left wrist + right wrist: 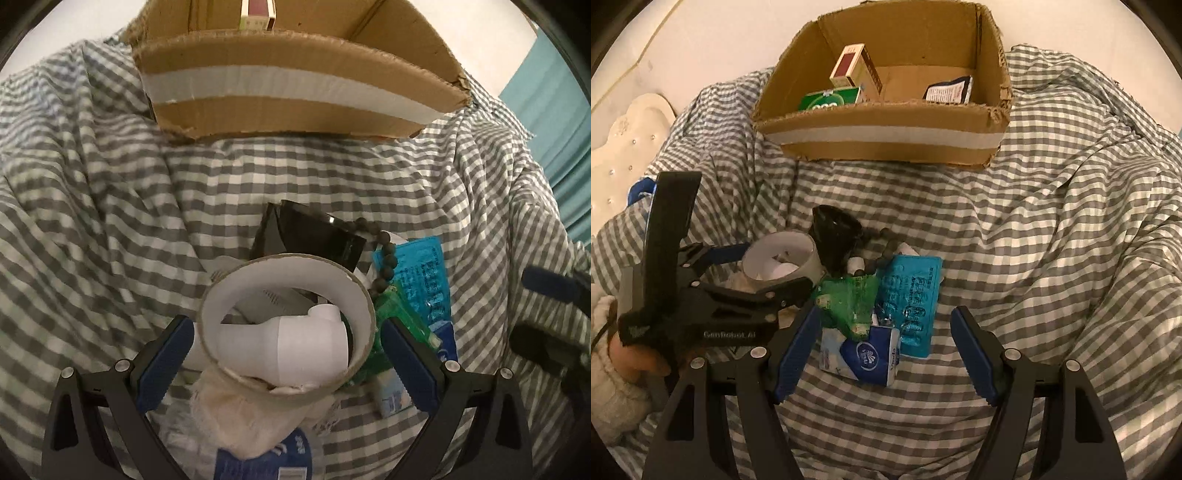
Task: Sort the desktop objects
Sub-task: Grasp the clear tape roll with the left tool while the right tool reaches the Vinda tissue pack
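Observation:
A pile of small objects lies on the checked cloth. My left gripper is open with its pads either side of a tape roll, close to it; whether they touch it I cannot tell. A white bottle shows through the roll. The roll also shows in the right wrist view. My right gripper is open and empty, over a blue-white tissue pack, a green wrapper and a teal blister pack. A black box and a bead string lie behind.
A cardboard box stands at the back, holding a red-white carton, a green pack and a black sachet. A cream headboard is at far left. A teal curtain hangs right.

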